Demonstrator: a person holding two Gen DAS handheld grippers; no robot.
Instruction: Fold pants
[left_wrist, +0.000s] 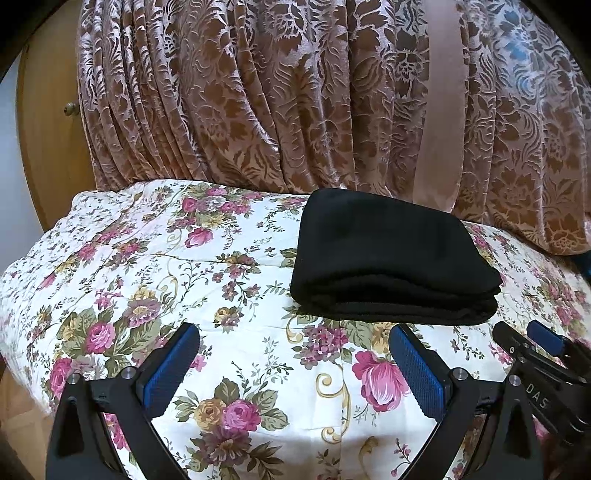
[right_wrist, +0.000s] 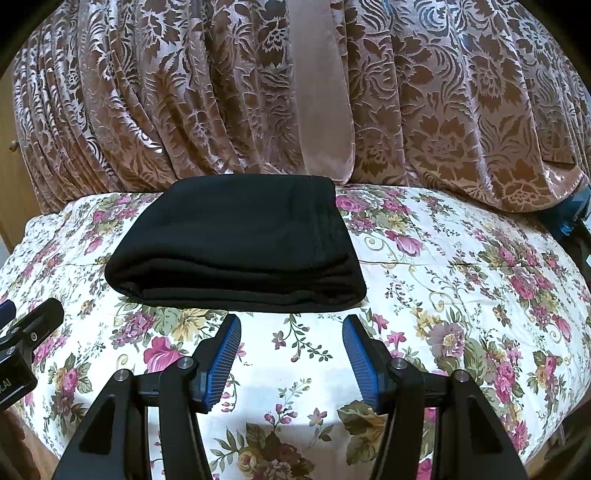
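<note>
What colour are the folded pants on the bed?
Plain black pants, no pattern; clearest in the right wrist view.

A bed (left_wrist: 110, 258) with a white floral cover (right_wrist: 461, 295) fills the lower part. Behind it hangs a heavy brown curtain (left_wrist: 258, 92) with a leaf pattern and a plain pink band (right_wrist: 321, 92). At the far left stands a wooden door (left_wrist: 48, 147) with a small knob (left_wrist: 70, 109).

I'm in a home, likely a bedroom: a flower-printed bedsheet (left_wrist: 155, 280) covers the surface before me, heavy brown patterned curtains (right_wrist: 155, 96) hang behind it, and a wooden cupboard door (left_wrist: 51, 140) with a knob stands leftward.
</note>
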